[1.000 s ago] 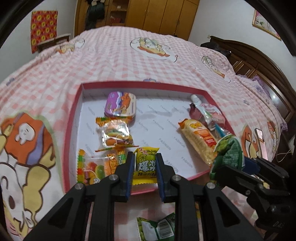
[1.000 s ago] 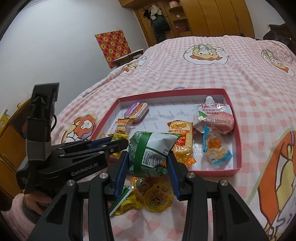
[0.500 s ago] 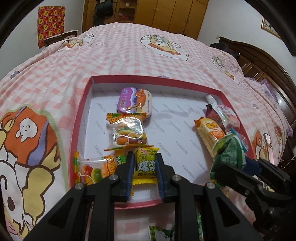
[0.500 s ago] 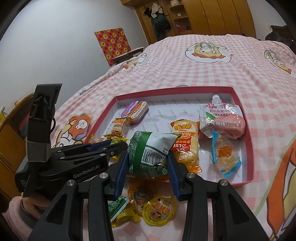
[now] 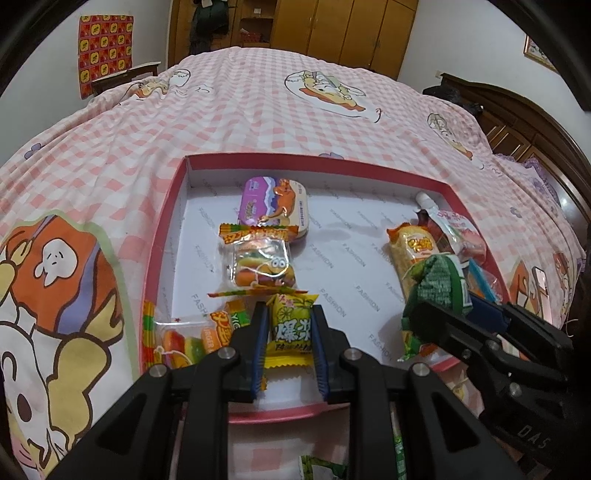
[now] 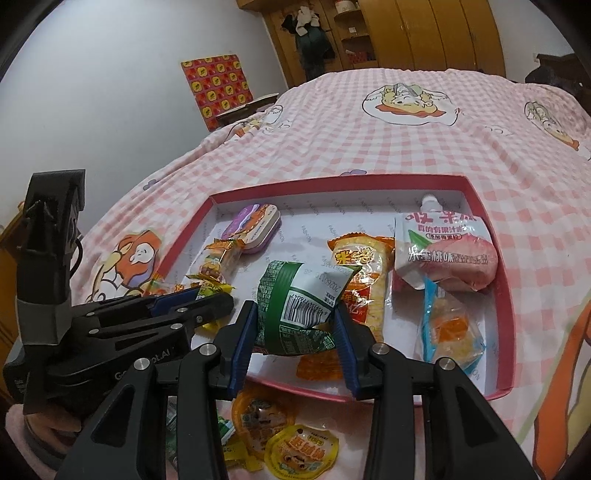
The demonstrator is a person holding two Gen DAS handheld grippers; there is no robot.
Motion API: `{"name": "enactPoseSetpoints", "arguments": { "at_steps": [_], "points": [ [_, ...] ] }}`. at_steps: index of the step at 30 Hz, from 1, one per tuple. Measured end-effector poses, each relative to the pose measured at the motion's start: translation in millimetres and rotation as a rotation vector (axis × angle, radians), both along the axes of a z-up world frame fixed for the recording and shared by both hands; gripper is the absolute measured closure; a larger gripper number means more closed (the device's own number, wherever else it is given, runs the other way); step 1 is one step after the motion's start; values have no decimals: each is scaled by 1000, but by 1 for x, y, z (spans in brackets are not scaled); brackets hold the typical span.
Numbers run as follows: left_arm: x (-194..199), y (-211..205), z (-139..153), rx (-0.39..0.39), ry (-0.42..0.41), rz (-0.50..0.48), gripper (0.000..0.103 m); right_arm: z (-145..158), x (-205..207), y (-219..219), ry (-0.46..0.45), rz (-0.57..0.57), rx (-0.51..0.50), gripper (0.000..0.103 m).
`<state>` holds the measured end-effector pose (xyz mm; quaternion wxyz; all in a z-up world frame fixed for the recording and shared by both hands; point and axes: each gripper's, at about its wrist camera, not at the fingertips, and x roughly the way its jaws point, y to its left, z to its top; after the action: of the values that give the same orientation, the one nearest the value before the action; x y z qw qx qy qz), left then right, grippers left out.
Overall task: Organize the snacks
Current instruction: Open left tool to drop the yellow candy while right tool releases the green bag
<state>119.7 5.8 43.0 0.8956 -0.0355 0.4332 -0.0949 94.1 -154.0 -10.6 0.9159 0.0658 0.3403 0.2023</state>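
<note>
Pink checked bedspread point(image 5: 258, 122), wooden wardrobes point(image 5: 354, 33)

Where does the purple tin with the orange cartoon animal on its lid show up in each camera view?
Left wrist view: the purple oval tin lies in the red-rimmed box's far half, just above centre.
Right wrist view: the same tin sits left of centre, in the box's far left corner.
Shared landmark: the white-capped pink drink pouch on the box's right side.

Pink checked bedspread point(image 5: 236, 122) with cartoon prints is covering the whole bed, wooden wardrobe point(image 5: 354, 33) is standing at the back, and 1 red-and-yellow patterned cloth point(image 6: 218, 88) is hanging on the wall.
</note>
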Motion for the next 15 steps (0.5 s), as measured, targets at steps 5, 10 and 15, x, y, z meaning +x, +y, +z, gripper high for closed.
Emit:
{"name": "enactPoseSetpoints", "arguments": {
  "at_steps": [5,10,15],
  "points": [
    [0,-1,-1,2,-1,1,79,0,0,2,-11,2,-10,62],
    [1,-4,0,25,-9,5,79,0,2,-1,-16,-25,-14,62],
    [-1,-5,0,21,-15,0,78,0,1,1,-19,-24,-20,62]
  ]
}}
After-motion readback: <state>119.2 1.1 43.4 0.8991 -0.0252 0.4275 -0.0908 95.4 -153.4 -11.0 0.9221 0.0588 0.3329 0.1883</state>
